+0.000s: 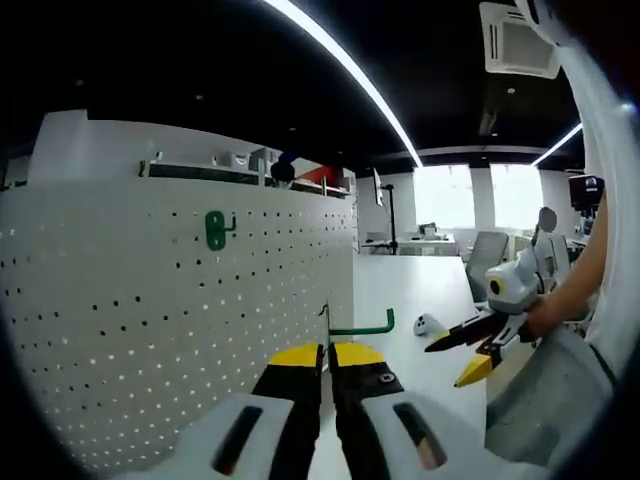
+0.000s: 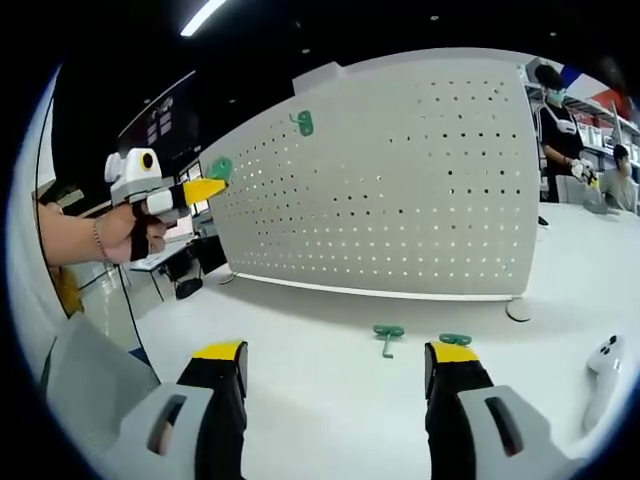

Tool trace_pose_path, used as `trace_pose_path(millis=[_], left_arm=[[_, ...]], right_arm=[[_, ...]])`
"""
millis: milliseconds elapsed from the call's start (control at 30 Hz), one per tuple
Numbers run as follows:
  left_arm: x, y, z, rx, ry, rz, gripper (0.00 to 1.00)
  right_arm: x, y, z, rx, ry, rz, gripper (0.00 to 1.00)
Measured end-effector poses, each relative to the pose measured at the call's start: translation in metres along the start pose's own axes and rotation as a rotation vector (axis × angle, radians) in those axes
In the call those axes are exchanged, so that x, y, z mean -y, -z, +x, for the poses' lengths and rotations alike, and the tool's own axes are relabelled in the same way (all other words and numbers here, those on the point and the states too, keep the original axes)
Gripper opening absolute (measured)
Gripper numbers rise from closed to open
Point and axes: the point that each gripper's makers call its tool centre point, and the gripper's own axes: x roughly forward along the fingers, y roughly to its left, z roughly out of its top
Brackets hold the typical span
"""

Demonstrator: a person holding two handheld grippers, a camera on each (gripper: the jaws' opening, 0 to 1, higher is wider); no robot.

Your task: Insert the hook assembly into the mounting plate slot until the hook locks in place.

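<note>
Green hook [image 1: 362, 327] clamped by plate end in left tool [image 1: 327, 362], jaws shut on it, near pegboard [image 1: 150, 320] edge; looks light, stiff plastic, likely slippery; best held at flat plate. Right tool [image 2: 335, 362] open, empty, above table [image 2: 300, 400]; spare hooks [image 2: 387, 336] lying there; one hook [image 1: 215, 229] already mounted.

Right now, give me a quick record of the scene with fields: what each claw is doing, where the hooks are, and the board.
left claw: shut on a green hook, held near the pegboard
right claw: open, holding nothing, above the table
mounted hook: hanging on the upright white pegboard
loose hooks: two green ones on the table
white controller: on the table
</note>
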Motion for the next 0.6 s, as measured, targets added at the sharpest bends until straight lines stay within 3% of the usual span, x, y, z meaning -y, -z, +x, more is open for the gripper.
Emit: trace_pose_path(millis=[200, 433, 533, 600], left_arm=[[-0.002, 0.000, 0.000, 0.003, -0.010, -0.001, 0.02], [-0.006, 0.000, -0.002, 0.005, -0.026, -0.008, 0.02], [-0.007, 0.001, -0.002, 0.006, -0.029, -0.013, 0.02], [-0.007, 0.002, -0.002, 0.003, -0.033, -0.007, 0.02]], right_arm=[[-0.003, -0.013, -0.001, 0.050, -0.012, -0.007, 0.71], [-0.017, -0.056, -0.011, 0.238, -0.062, -0.063, 0.73], [-0.023, -0.069, -0.016, 0.307, -0.083, -0.039, 0.75], [-0.023, -0.069, -0.015, 0.295, -0.078, -0.043, 0.75]])
